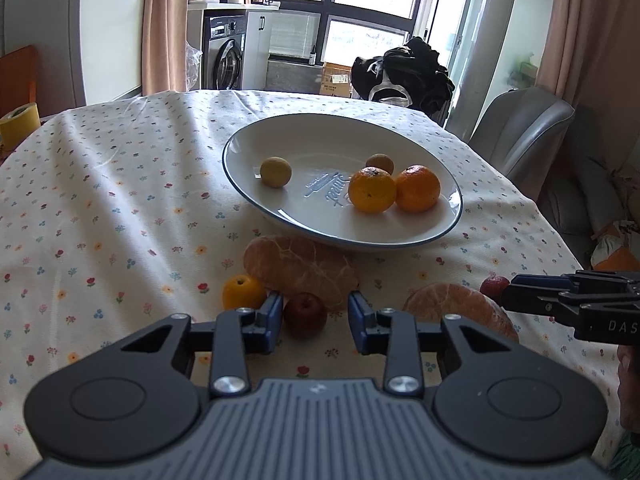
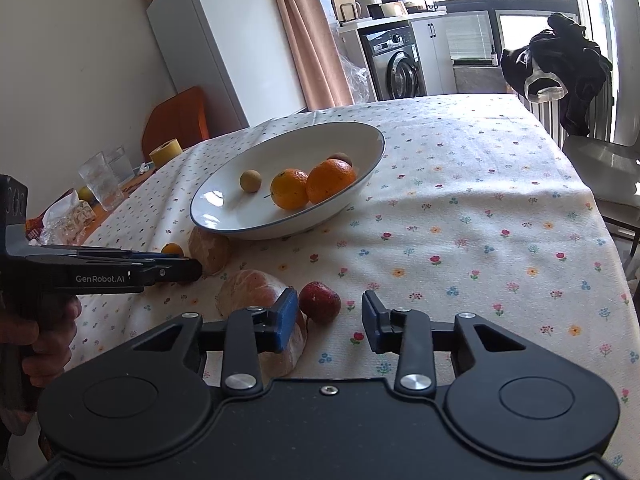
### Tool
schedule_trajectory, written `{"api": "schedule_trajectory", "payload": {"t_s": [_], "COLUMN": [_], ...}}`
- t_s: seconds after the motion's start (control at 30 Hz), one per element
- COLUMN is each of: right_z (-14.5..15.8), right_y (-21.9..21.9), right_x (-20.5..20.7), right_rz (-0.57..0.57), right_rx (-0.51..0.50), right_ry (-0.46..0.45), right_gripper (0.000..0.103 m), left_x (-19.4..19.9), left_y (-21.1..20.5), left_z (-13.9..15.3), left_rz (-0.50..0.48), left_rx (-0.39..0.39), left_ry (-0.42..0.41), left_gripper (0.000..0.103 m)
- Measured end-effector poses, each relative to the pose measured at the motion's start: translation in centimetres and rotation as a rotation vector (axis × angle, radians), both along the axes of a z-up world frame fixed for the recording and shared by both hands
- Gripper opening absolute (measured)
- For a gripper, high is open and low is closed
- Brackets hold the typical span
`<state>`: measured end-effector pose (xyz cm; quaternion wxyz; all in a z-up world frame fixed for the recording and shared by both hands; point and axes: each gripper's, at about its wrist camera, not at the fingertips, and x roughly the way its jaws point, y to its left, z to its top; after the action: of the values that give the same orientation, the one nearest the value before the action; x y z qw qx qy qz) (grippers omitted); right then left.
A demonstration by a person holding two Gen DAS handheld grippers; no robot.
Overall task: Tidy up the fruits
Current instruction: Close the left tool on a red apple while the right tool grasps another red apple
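A white plate [image 1: 280,212] [image 2: 224,224] on the flowered cloth holds two oranges [image 1: 372,190] [image 2: 290,188] and two small tan fruits [image 1: 275,172] [image 2: 250,180]. In front of it lie two peeled pomelo pieces [image 1: 300,266] [image 2: 248,290], a small orange [image 1: 242,291] [image 2: 173,249] and two dark red fruits. My left gripper [image 1: 315,316] is open, with one red fruit [image 1: 305,314] between its fingertips. My right gripper [image 2: 330,316] is open just short of the other red fruit [image 2: 320,302] [image 1: 494,285]. Each gripper shows side-on in the other's view.
Drinking glasses [image 2: 102,184], a yellow tape roll [image 2: 166,152] [image 1: 18,126] and a snack wrapper [image 2: 68,216] sit at the table's left side. A grey chair [image 1: 520,136] stands at the right edge, and dark clothes [image 1: 408,72] hang beyond the far edge.
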<state>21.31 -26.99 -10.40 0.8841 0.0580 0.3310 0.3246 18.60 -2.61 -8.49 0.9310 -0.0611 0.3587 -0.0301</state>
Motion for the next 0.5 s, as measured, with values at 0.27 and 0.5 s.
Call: {"api": "schedule_trajectory", "payload": {"t_s": [0.27, 0.5], "right_z": [0.04, 0.64], "right_y": [0.73, 0.79], "right_x": [0.31, 0.12], "right_rz": [0.012, 0.008], "right_rx": [0.003, 0.000], "right_ry": [-0.011, -0.034], "right_gripper": [0.022, 0.022], "left_x": [0.17, -0.48], "left_y": [0.17, 0.23], "left_z": [-0.14, 0.67], "left_rz": [0.003, 0.000], "left_rx": [-0.016, -0.023], "left_ry": [-0.001, -0.034], "left_gripper": [0.021, 0.021]}}
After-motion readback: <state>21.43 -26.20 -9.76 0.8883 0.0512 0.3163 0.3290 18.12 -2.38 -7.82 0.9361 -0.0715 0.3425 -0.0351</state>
